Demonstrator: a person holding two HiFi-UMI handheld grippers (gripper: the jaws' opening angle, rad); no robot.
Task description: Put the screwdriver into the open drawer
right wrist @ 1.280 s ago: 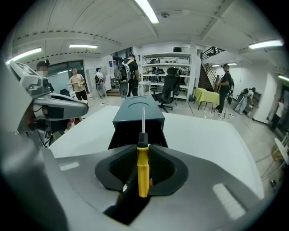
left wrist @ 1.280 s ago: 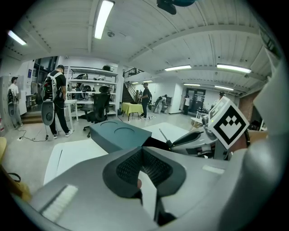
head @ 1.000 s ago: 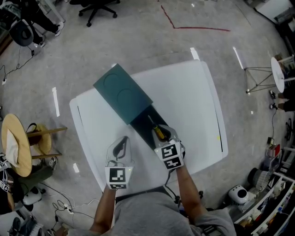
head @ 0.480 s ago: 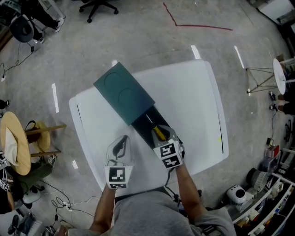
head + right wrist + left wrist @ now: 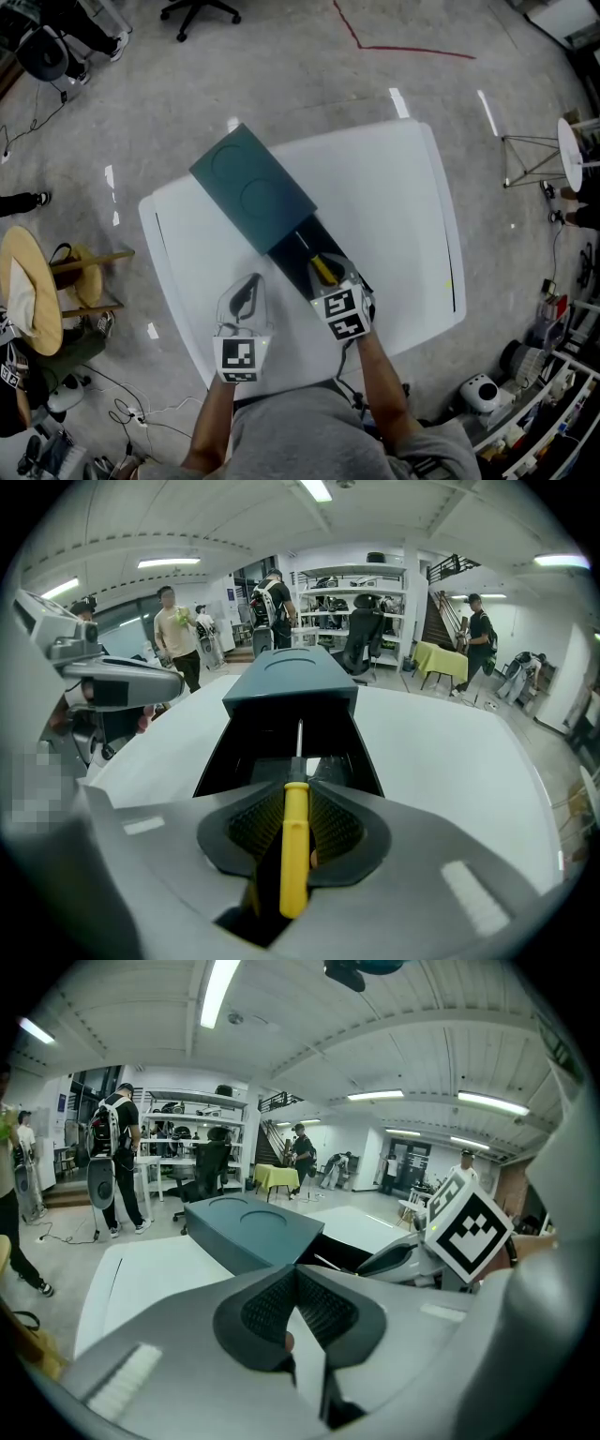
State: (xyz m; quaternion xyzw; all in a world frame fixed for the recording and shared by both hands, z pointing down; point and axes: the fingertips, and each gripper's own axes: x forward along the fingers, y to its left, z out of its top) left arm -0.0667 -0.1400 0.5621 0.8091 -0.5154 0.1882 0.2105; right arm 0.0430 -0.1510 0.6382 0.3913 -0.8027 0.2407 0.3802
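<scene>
Right tongs (image 5: 295,803) — gripping the screwdriver (image 5: 293,855), shaft pointing into the open drawer (image 5: 230,752); release still pending. Left tongs (image 5: 293,1279) idling — seemingly closed, empty.

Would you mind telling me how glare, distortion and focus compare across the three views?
Head view: sharp and evenly lit, with bright light streaks glaring on the grey concrete floor. Left gripper view: strong fisheye bending, black corners. Right gripper view: same fisheye vignette; the yellow-handled screwdriver looms large in the foreground.
</scene>
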